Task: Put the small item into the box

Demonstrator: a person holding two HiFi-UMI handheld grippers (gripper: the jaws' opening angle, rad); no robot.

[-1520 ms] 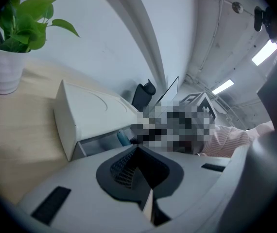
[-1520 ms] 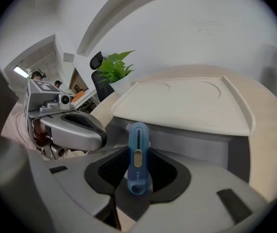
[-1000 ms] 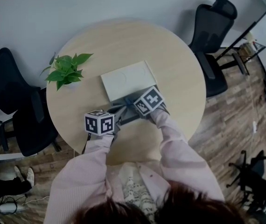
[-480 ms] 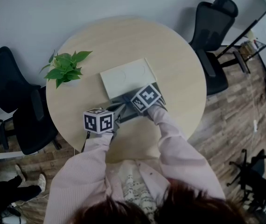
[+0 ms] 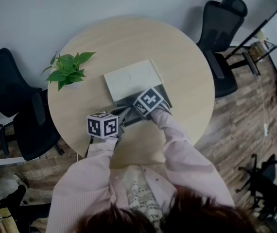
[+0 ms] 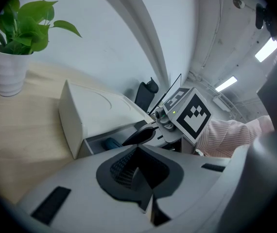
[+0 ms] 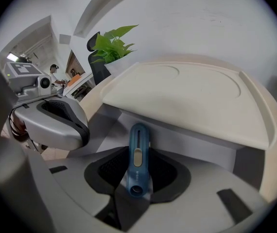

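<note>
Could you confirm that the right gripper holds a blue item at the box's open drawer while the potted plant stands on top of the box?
Not quite: the head view shows the potted plant standing on the table beside the box, not on it. The right gripper does hold the blue item at the open drawer.

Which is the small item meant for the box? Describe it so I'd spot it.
On the round wooden table, find the white box with its grey drawer pulled out. At that drawer the right gripper pinches a slim blue tool, like a small utility knife. It is the only blue thing there, with a pale slider along its middle.
</note>
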